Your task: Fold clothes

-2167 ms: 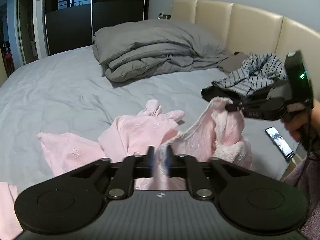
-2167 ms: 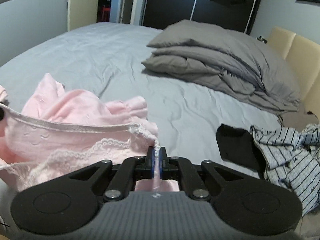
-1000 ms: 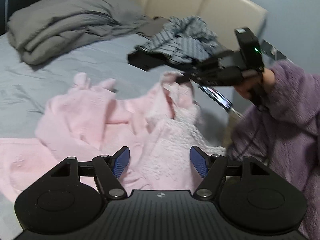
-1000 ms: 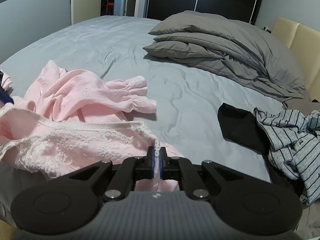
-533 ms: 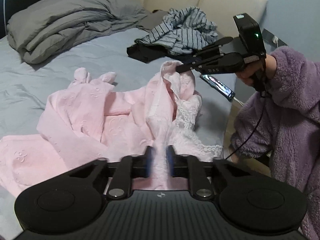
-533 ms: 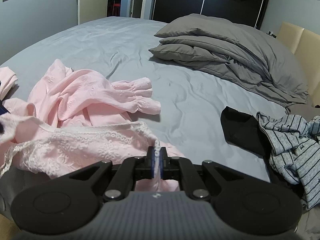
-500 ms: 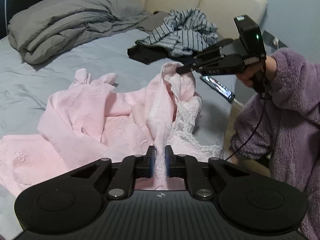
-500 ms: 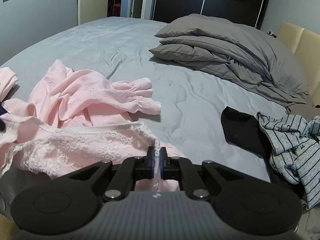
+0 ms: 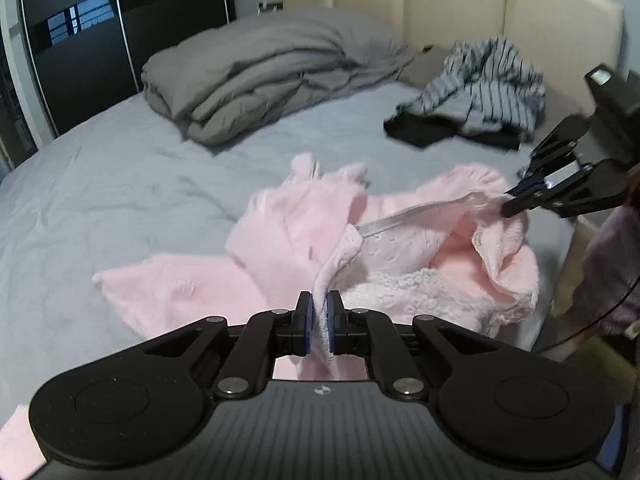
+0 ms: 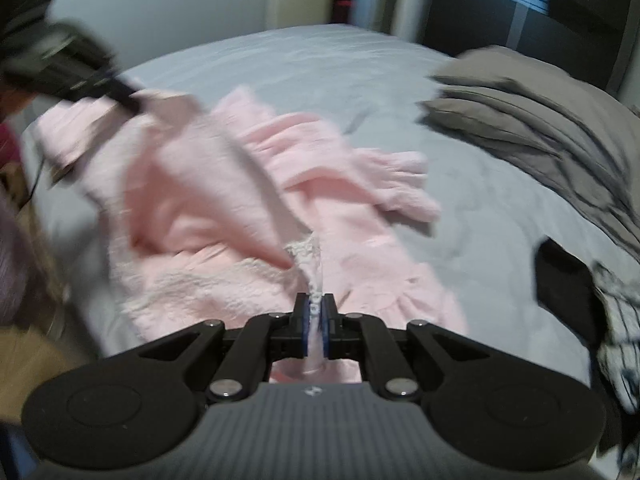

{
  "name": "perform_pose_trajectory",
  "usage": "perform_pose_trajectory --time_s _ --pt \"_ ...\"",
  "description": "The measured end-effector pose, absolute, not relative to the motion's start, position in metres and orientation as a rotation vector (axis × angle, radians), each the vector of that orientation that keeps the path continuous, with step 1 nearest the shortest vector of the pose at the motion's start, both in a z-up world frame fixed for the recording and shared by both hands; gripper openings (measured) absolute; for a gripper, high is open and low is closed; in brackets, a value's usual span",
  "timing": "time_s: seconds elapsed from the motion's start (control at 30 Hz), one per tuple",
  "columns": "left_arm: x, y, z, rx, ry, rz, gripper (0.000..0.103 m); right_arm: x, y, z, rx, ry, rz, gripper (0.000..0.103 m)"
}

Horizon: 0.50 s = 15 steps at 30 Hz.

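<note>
A crumpled pink garment (image 9: 400, 240) with a lace trim lies on the grey bed sheet (image 9: 120, 184) near the bed's edge. My left gripper (image 9: 319, 312) is shut on a fold of it, and pink cloth hangs between the blue pads. My right gripper (image 10: 316, 320) pinches the lace edge of the pink garment (image 10: 224, 200); its jaws are opening slightly with the cloth still between them. From the left wrist, the right gripper (image 9: 506, 206) holds a band of the garment taut at the right. The right wrist view is blurred, with the left gripper (image 10: 134, 106) at upper left.
A folded grey duvet (image 9: 260, 68) lies at the back of the bed. A striped garment (image 9: 488, 80) and a black one (image 9: 424, 130) lie by the beige headboard (image 9: 440, 0). A purple sleeve (image 9: 608, 272) stands beyond the bed's edge. A dark wardrobe (image 9: 120, 20) is behind.
My left gripper's jaws, open a second ago, have shut on the pink garment. Both views have swung, and the garment's edge is now stretched between the two grippers.
</note>
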<state>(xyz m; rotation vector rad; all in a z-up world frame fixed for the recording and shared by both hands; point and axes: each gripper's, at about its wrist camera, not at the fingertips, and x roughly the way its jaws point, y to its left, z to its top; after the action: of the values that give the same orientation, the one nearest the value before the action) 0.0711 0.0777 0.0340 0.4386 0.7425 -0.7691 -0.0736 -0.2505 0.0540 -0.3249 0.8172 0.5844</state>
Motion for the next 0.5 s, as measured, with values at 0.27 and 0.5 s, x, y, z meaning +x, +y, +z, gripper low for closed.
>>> perform_pose_trajectory --time_s 0.27,0.5 --pt "0.068 0.087 0.018 0.467 0.8 -0.707 0.005 -0.1 -0.24 0.06 -0.403 0.768 0.718 0.065" --pt "0.066 0.093 0.016 0.478 0.803 -0.71 0.005 -0.085 -0.249 0.072 -0.397 0.728 0.682 0.055"
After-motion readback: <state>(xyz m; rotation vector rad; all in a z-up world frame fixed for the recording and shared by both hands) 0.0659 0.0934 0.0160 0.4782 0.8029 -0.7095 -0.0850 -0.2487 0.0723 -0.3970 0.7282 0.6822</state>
